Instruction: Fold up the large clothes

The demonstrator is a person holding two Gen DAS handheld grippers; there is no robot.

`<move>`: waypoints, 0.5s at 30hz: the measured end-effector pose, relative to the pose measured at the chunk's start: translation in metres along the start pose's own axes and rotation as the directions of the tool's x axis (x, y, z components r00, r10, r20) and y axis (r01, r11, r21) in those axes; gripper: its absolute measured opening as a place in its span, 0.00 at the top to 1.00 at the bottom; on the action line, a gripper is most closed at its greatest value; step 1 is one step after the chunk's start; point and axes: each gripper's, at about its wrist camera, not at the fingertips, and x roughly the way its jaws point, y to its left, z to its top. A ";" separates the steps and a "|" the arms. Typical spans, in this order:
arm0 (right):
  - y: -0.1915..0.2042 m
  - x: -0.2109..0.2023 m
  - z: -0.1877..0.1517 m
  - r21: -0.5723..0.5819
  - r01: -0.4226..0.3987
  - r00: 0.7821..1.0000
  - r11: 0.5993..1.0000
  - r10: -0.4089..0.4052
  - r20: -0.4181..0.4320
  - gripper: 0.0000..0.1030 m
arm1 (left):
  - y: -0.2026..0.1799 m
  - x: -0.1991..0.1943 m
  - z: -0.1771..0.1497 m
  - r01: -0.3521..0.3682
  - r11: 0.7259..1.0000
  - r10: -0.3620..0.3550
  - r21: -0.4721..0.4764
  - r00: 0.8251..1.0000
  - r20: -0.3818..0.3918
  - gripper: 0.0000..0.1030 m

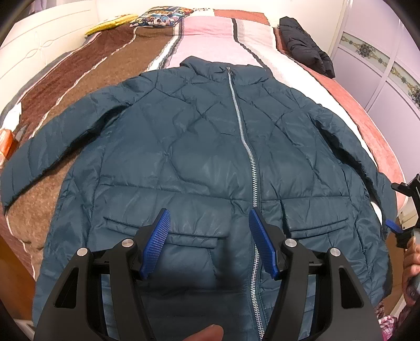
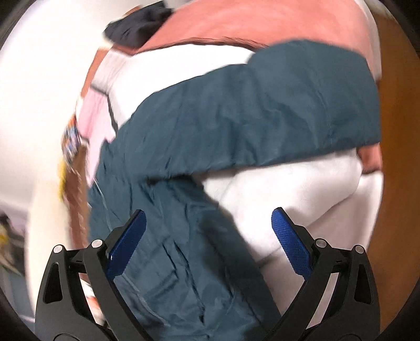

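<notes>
A teal quilted jacket lies flat and front up on the bed, zipped, with both sleeves spread out to the sides. My left gripper hovers open above its lower hem, close to the zipper, with nothing between the blue pads. The right gripper shows at the right edge of the left wrist view, beside the jacket's right sleeve. In the blurred right wrist view, my right gripper stands wide open over the jacket where sleeve and body meet, holding nothing.
The bed carries a striped blanket in brown, pink and white. A dark folded jacket lies at the far right of the bed. A patterned pillow and a yellow item lie at the head. A wardrobe stands to the right.
</notes>
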 end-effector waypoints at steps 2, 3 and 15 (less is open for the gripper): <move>-0.005 0.006 0.010 0.070 -0.061 0.998 0.996 0.062 -0.020 0.14 | 0.002 0.002 0.000 0.004 1.000 -0.004 -0.007 1.000 -0.006 0.40; -0.007 0.007 0.012 0.087 -0.078 0.997 0.993 0.080 -0.023 0.18 | 0.003 0.002 0.000 0.005 1.000 -0.005 -0.011 1.000 -0.008 0.40; -0.027 0.013 0.047 0.184 -0.010 0.993 0.983 -0.013 0.120 0.46 | 0.012 0.011 0.002 -0.008 0.999 0.007 -0.042 0.999 -0.032 0.40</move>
